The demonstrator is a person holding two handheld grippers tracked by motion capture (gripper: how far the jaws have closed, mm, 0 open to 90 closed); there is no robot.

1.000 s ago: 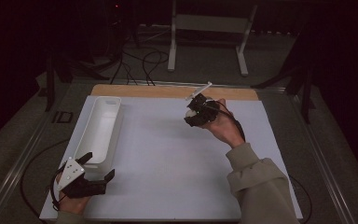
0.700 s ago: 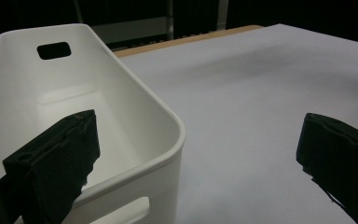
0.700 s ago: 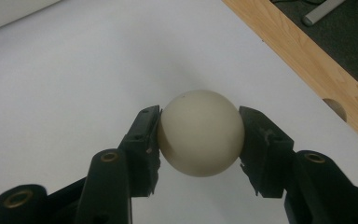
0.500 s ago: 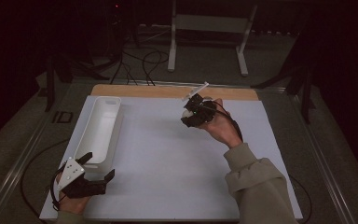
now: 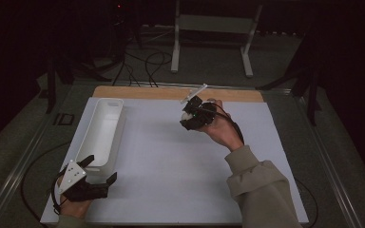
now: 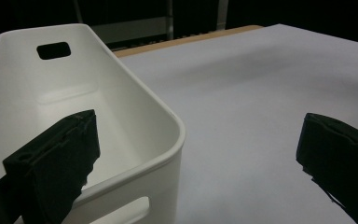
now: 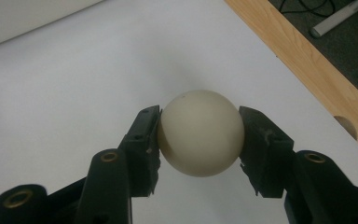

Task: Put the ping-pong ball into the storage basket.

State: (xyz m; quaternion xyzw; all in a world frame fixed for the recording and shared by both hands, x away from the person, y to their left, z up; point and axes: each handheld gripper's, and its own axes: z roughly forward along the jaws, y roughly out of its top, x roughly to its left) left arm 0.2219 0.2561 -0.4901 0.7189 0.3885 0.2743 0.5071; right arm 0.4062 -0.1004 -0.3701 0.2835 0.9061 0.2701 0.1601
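Cream-coloured smooth ball [image 7: 200,133] sits pinched between the two black fingers [image 7: 142,140] of my right gripper [image 5: 193,115], one pad on each side at about its widest line, so the round shape cannot roll out forward or back. In the right gripper view it hangs above the white sheet-covered surface [image 7: 74,93], casting only a soft shadow there, so I judge it lifted clear and not resting. From the high view I hold it over the far middle of that surface, near the bare wooden strip [image 5: 171,92] along the back edge, well apart from anything else.

Off to my left lies the long white plastic bin [image 5: 103,130] with cut-out handle slots, its length running away from me. It is empty as far as I can see, and I take it as the likely place for the ball, since its open top faces up and its walls would stop the ball rolling.

My left gripper [image 5: 92,178] rests low at the near end of the bin with its fingers spread wide: one finger [image 6: 56,158] reaches over the near rim into the bin, the other stands outside over the sheet. Nothing is between them but that corner wall; I think they are placed to steady the bin.
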